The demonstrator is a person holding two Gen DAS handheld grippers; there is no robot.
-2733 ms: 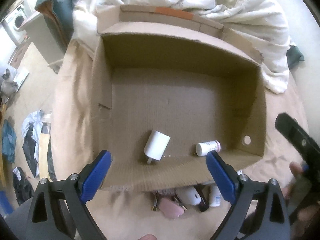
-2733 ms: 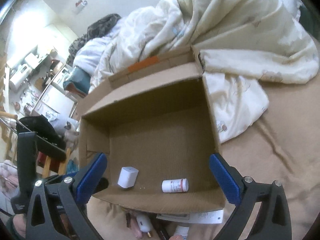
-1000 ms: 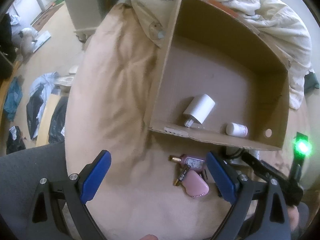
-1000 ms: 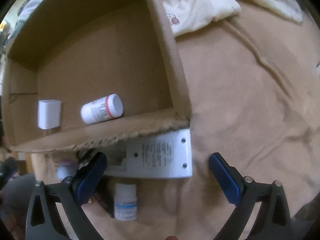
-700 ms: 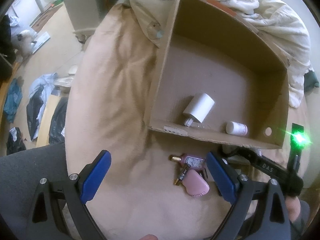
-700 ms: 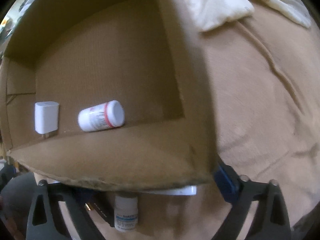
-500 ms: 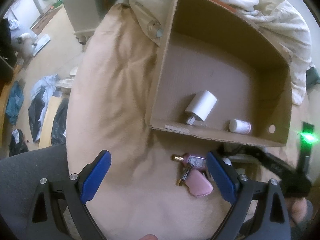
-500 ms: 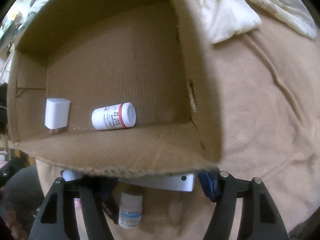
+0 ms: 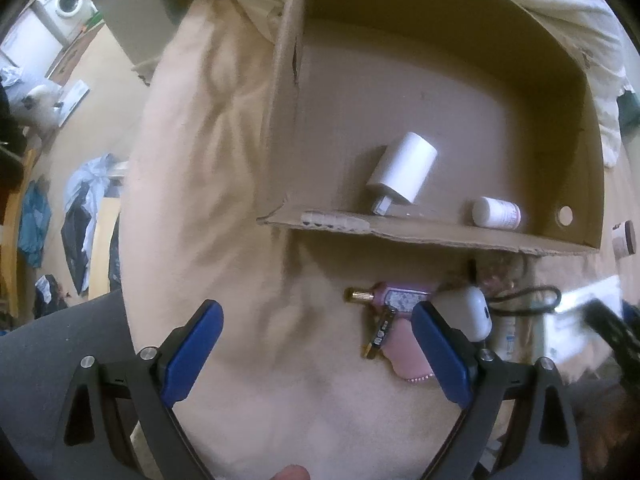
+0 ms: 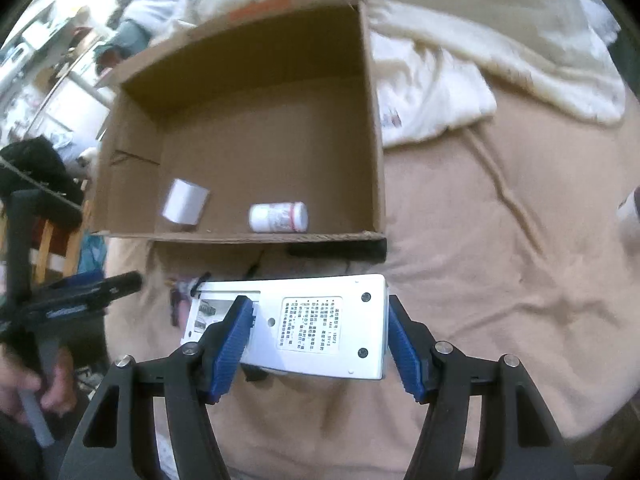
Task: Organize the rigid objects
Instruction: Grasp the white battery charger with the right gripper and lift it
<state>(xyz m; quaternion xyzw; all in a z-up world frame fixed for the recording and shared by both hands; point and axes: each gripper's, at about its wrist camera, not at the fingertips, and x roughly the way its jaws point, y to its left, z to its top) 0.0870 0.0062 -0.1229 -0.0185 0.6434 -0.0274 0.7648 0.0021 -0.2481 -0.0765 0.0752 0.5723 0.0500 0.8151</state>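
Right gripper holds the white device across its width between clamped jaws, label side up, short of the cardboard box ahead. Left gripper jaws gape wide, empty, closing slightly, with the pink trinkets beside one jaw.

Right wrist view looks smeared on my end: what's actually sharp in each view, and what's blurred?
Right wrist view: the white device in the right claw and its printed label are sharp; the bedding is streaked. Left wrist view: the cardboard box and white charger are fairly clear; the right edge is smeared, strong fisheye bending throughout.
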